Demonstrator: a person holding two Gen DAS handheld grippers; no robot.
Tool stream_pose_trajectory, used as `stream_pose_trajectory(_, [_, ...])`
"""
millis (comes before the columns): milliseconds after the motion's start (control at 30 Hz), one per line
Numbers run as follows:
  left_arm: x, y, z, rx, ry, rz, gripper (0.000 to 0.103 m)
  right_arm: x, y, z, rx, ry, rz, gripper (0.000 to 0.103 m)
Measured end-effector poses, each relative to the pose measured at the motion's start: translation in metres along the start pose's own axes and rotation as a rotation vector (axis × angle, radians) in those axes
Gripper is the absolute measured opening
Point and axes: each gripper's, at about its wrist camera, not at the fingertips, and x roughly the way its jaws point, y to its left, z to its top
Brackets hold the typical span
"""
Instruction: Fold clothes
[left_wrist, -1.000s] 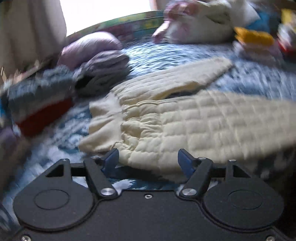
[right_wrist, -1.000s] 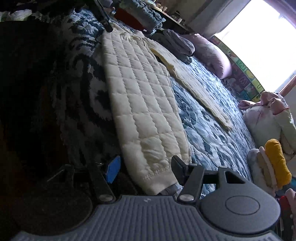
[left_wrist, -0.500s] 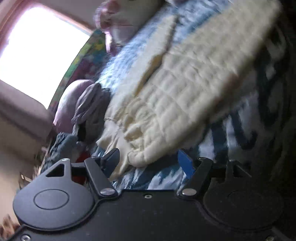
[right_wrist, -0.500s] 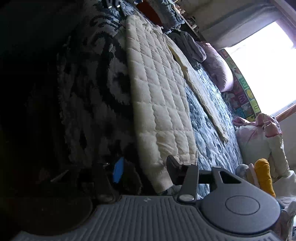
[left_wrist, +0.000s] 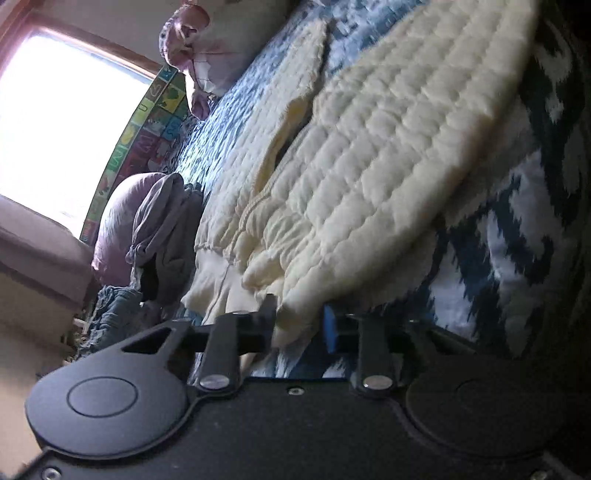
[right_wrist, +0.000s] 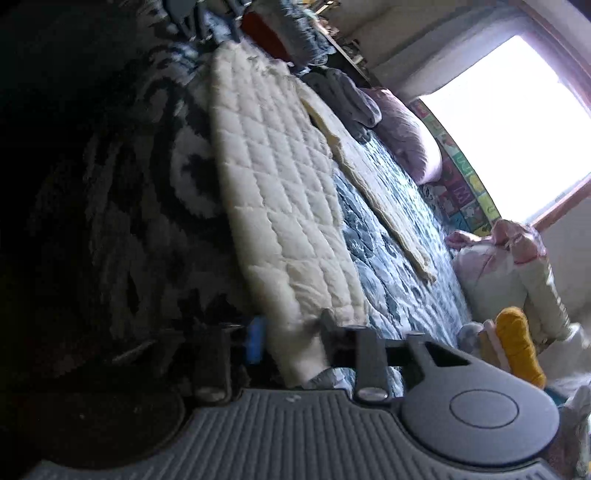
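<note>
Left gripper (left_wrist: 297, 326) is closing on the gathered waistband corner of the cream quilted trousers (left_wrist: 369, 155) — its fingers, which were standing wide apart around the fabric a second ago, are now pinching it with cloth filling the gap. Right gripper (right_wrist: 290, 341) is doing the same at the far end: its jaws have narrowed onto the hem of the near trouser leg, where a second ago they were open to either side of it. Both wrist cameras have also rolled steeply over the last second, so the grippers are tilting as they take hold. The trousers are lying spread lengthwise along the edge of the blue-and-white patterned bedspread (right_wrist: 388, 258), near leg at the bed's edge, the other leg angling away toward the window side. Judgement: with both ends of the near leg now gripped, the garment is being readied for a lengthwise fold, probably near leg over far leg — no fold is showing yet. A pile of grey and lilac clothes (left_wrist: 159, 221) is sitting just beyond the waistband.
</note>
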Motion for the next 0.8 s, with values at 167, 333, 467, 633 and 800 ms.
stream_pose_trajectory(167, [-0.003,0.030,0.005,-0.239,-0.064,-0.026,0.019,-0.016,-0.031,0.006,0.146,-0.038,0.027,0.010])
stream_pose_trajectory(333, [0.001,0.056,0.009,-0.498,-0.130,-0.042,0.014,-0.020,-0.088,0.013,0.344,-0.079,0.025,0.009])
stream_pose_trajectory(467, [0.004,0.077,0.013,-0.705,-0.183,-0.054,0.010,-0.003,-0.141,0.017,0.480,-0.100,0.016,0.009])
stream_pose_trajectory(633, [0.018,0.094,0.023,-0.890,-0.212,-0.055,0.007,0.034,-0.194,0.018,0.557,-0.093,0.018,0.009])
stream_pose_trajectory(800, [0.041,0.115,0.035,-1.018,-0.223,-0.037,0.006,0.078,-0.237,0.024,0.626,-0.072,0.025,0.009])
